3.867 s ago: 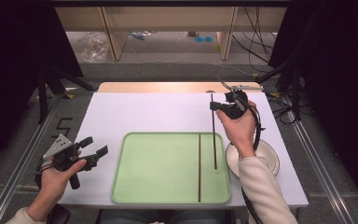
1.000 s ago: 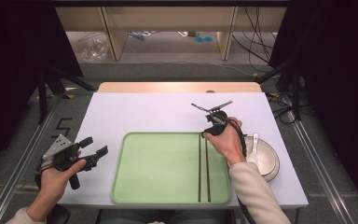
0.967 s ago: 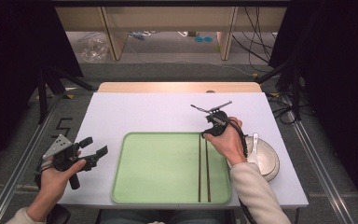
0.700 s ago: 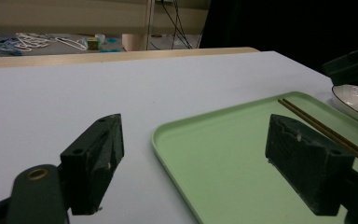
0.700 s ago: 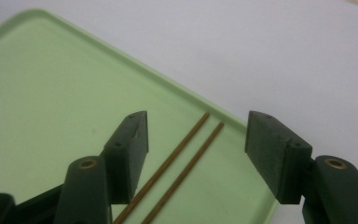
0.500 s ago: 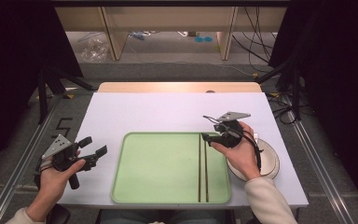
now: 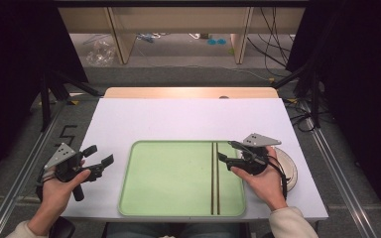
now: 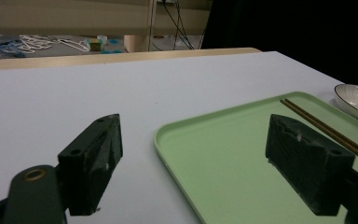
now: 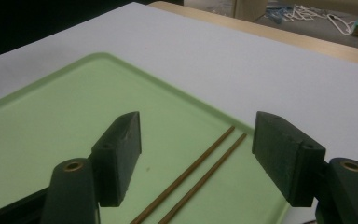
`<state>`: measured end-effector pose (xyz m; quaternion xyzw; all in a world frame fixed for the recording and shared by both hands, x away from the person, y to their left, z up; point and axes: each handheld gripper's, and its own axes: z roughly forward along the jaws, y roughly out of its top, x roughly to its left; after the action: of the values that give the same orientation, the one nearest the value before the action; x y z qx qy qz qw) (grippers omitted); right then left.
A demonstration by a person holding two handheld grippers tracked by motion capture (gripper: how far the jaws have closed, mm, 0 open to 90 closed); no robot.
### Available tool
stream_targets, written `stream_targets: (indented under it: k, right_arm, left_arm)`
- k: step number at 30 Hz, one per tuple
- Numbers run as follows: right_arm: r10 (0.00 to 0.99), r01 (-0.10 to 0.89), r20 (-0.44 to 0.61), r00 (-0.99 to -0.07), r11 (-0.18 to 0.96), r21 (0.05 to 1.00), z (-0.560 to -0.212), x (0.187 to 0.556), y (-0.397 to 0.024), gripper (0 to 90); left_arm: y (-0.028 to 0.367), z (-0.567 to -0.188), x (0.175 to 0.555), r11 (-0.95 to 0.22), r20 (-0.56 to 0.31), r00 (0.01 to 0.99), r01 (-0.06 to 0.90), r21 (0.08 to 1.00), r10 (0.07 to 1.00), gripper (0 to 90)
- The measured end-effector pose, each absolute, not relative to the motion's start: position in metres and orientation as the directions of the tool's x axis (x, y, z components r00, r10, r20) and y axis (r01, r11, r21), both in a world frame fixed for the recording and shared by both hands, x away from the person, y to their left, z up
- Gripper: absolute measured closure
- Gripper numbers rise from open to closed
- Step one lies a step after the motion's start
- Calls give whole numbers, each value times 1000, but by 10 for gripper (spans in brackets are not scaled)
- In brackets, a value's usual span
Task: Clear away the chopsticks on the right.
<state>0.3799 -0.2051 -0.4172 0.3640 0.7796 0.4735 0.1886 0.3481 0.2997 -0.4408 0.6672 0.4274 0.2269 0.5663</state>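
Holding your right gripper point(image 7: 226, 151) over the green tray point(image 7: 168, 178), you have just opened its jaws; nothing sits between them. Both chopsticks point(image 7: 215, 178) lie side by side in the tray. Your left gripper point(image 7: 99, 155) is open too, beside the tray.

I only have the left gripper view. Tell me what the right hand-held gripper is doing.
Observer: The right hand-held gripper is open over the right part of the light green plastic tray. Its jaws have just been opening, and nothing is between them.
Operator: Report how the two thin brown wooden chopsticks lie.
Observer: The chopsticks lie flat and side by side, running nearly from the tray's far rim to its near rim.
Operator: Now the plate.
Observer: The round white ceramic plate sits on the table right of the tray, partly hidden by the right hand.
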Motion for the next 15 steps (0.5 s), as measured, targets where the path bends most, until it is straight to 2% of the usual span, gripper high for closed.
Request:
stream_targets:
  k: [9,12,13,15]
  right_arm:
    - [760,375,52,-647,259,890,-421,353,-214,338]
    - [759,375,47,-649,266,888,-422,347,-217,336]
    - [757,366,40,-652,268,891,-423,346,-218,337]
    - [752,367,60,-657,249,896,-425,346,-219,339]
  left_arm:
    - [299,-441,347,7,-180,531,312,950,828,186]
    - [301,-440,351,-30,-139,556,284,958,819,183]
    - [299,-440,347,2,-177,526,315,949,832,182]
    - [299,-440,347,3,-176,527,313,950,831,180]
